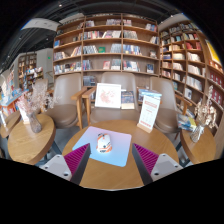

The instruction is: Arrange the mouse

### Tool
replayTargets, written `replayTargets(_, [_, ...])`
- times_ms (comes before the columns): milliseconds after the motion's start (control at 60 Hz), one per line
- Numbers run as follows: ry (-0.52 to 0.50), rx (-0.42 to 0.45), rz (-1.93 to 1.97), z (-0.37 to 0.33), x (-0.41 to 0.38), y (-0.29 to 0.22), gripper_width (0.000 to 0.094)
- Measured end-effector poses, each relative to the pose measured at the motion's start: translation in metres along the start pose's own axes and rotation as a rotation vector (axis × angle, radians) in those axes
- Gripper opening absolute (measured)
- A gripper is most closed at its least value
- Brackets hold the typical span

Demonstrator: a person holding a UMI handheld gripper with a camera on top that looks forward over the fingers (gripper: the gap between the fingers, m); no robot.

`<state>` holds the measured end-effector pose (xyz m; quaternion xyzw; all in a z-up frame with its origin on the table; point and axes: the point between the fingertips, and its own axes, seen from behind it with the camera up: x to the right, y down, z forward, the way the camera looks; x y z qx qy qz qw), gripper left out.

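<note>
A white mouse (104, 144) sits on a pale blue mouse mat (108, 146) at the centre of a wooden tabletop (112, 172), photographed from a hand-held claw (111, 157) in what appears to be a library or bookshop. The claw stands wide open, its two magenta pads (77, 157) spread to the lower left and lower right of the frame, holding nothing. The mouse lies between the two fingers and slightly ahead of their tips, closer to the left finger than to the right, with clear space on both sides. It rests on the left half of the mat, which itself spans most of the gap between the fingers.

Beyond the tabletop, in the middle of the frame, two beige armchairs (66, 100) flank a small wooden side table (84, 99), and a white display sign (149, 110) stands upright at centre right. A second round tabletop (28, 144) at the left carries small items too blurred to identify. Tall wooden bookshelves (108, 45) packed with books fill the upper half of the frame and curve round to the upper right.
</note>
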<state>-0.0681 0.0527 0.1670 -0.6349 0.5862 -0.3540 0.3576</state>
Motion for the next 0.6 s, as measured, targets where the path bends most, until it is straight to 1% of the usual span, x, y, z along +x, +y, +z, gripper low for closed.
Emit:
replayTargets(150, [0.003, 0.038, -0.004, -0.087, 0.014, 0.012, 0.0861])
replayTargets(283, [0.02, 0.072, -0.007, -0.146, 0.025, 0.026, 0.0858])
replayTargets(367, [0.025, 0.1, -0.031, -0.171, 0.03, 0.032, 0.086])
replayTargets(433, [0.033, 0.102, -0.032, -0.186, 0.035, 0.041, 0.0859])
replayTargets(600, [0.047, 0.13, -0.018, -0.208, 0.048, 0.047, 0.0857])
